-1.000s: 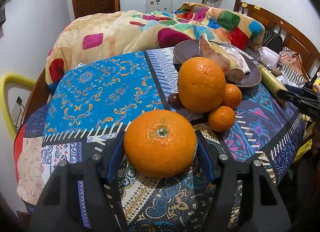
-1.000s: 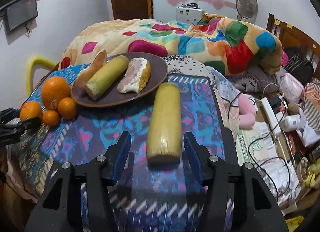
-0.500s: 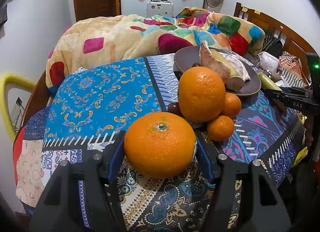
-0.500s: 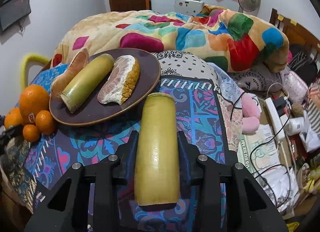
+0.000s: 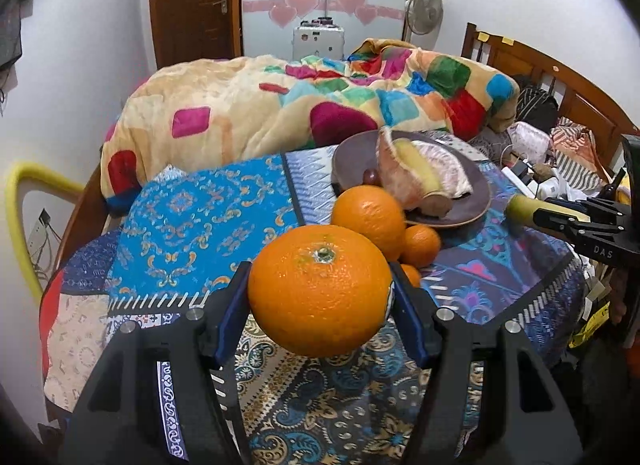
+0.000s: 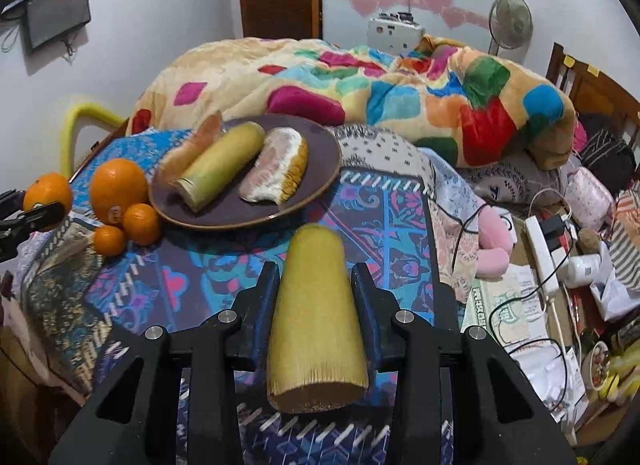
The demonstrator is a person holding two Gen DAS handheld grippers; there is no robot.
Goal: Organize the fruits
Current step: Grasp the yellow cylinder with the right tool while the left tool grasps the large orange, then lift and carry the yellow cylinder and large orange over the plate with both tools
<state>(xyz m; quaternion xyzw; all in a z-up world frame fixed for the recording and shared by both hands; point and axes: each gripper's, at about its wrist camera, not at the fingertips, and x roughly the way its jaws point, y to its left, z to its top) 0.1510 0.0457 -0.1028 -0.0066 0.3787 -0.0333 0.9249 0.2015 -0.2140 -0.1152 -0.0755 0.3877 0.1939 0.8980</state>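
Sitting clamped between left gripper (image 5: pixel 320 297) fingers (image 5: pixel 232 313): orange (image 5: pixel 320 289).

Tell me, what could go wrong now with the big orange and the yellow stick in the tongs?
The big orange is round and smooth, held only at its sides by the left tongs, so it might slip and roll off the table. The yellow stick is long and pokes past the right tongs, so it could tip. The plate already looks crowded, so adding more might knock pieces off.
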